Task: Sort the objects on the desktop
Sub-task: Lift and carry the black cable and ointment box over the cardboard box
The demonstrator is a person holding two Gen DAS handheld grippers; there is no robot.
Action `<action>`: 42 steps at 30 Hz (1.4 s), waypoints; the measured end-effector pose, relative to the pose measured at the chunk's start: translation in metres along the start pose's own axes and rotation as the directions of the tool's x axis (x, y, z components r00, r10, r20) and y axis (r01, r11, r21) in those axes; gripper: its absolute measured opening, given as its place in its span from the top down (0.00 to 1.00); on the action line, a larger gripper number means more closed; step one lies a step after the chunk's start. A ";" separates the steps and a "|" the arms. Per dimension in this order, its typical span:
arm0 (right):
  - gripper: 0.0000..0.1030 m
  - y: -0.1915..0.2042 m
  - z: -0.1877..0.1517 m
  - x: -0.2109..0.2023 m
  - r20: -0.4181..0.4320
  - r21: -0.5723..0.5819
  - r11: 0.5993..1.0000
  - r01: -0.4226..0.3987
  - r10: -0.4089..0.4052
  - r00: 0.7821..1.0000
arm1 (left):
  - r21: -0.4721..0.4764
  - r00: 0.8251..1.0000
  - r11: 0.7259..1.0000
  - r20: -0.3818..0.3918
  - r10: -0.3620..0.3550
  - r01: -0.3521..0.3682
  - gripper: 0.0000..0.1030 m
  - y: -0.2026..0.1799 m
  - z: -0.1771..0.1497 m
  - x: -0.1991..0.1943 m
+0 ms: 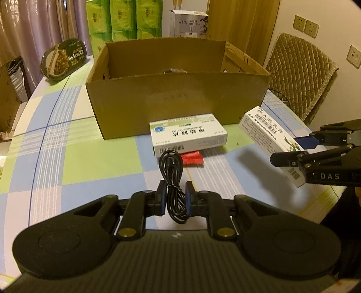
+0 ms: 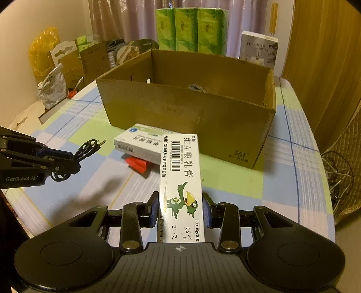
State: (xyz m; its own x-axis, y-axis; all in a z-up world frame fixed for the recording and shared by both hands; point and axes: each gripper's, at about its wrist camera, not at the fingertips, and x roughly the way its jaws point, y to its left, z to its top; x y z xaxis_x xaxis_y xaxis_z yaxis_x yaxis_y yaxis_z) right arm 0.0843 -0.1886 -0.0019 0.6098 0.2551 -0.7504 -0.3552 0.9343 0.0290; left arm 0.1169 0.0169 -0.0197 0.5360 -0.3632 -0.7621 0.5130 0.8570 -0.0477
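Observation:
My left gripper point(image 1: 176, 198) is shut on a coiled black cable point(image 1: 172, 175) and holds it above the table; the cable also shows in the right wrist view point(image 2: 88, 146). My right gripper point(image 2: 181, 209) is shut on a white ointment box with a green bird point(image 2: 180, 180), seen at the right in the left wrist view point(image 1: 270, 137). A white and green medicine box point(image 1: 189, 135) lies on the table before the open cardboard box point(image 1: 178, 99), partly over a red packet point(image 1: 191, 159). Something grey lies inside the cardboard box point(image 2: 196, 86).
The checked tablecloth point(image 1: 90, 157) covers the table. A dark oval tin point(image 1: 64, 58) stands at the far left. Green tissue packs point(image 1: 126, 20) and a white carton point(image 1: 189, 23) stand behind the cardboard box. A padded chair point(image 1: 300, 76) is at the right edge.

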 end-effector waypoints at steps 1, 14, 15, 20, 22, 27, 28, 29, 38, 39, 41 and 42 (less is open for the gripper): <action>0.66 0.000 0.002 -0.001 0.003 -0.001 1.000 0.001 -0.001 1.000 | 0.001 1.000 1.000 0.004 0.000 0.000 0.87 0.000 0.002 -0.001; 0.66 -0.008 0.027 -0.010 0.051 0.003 1.000 0.024 -0.024 0.998 | 0.014 0.999 1.000 0.053 0.005 -0.005 0.87 0.001 0.025 -0.009; 0.66 -0.009 0.030 -0.010 0.054 0.002 1.000 0.025 -0.025 0.998 | 0.015 0.998 1.000 0.057 0.005 -0.006 0.87 0.001 0.028 -0.009; 0.66 -0.017 0.046 -0.011 0.074 0.008 1.000 0.030 -0.031 0.997 | 0.016 0.996 1.000 0.085 0.004 -0.005 0.87 0.003 0.045 -0.012; 0.66 -0.019 0.054 -0.012 0.085 0.009 0.999 0.036 -0.036 0.996 | 0.016 0.995 1.000 0.096 0.004 -0.005 0.87 0.005 0.053 -0.013; 0.66 -0.026 0.074 -0.012 0.106 0.008 0.999 0.040 -0.041 0.994 | 0.012 0.992 1.000 0.124 0.000 -0.001 0.87 0.009 0.073 -0.013; 0.66 -0.026 0.077 -0.011 0.108 0.005 0.999 0.041 -0.042 0.993 | 0.012 0.992 1.000 0.129 0.000 -0.002 0.87 0.010 0.077 -0.013; 0.66 -0.027 0.080 -0.011 0.110 0.004 0.999 0.042 -0.042 0.993 | 0.015 0.991 1.000 0.132 0.001 -0.003 0.87 0.012 0.081 -0.012; 0.66 -0.040 0.106 0.005 0.116 0.018 0.999 0.047 -0.049 0.992 | 0.011 0.989 1.000 0.147 0.008 -0.009 0.87 0.027 0.116 0.003; 0.66 -0.042 0.110 0.007 0.116 0.015 0.999 0.050 -0.052 0.992 | 0.012 0.989 1.000 0.148 0.009 -0.011 0.87 0.028 0.119 0.005; 0.66 -0.045 0.116 0.010 0.117 0.014 0.998 0.055 -0.056 0.991 | 0.020 0.989 1.000 0.150 0.012 -0.015 0.87 0.030 0.127 0.009; 0.66 -0.047 0.119 0.012 0.119 0.014 0.998 0.057 -0.059 0.991 | 0.023 0.989 1.000 0.150 0.011 -0.015 0.87 0.030 0.130 0.011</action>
State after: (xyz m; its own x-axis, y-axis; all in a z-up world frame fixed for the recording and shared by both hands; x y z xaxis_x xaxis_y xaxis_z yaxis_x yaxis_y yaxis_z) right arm 0.1924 -0.1994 0.0662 0.7094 0.2277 -0.6670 -0.3099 0.9508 -0.0050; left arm 0.2261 -0.0088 0.0543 0.6361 -0.4045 -0.6571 0.5204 0.8536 -0.0216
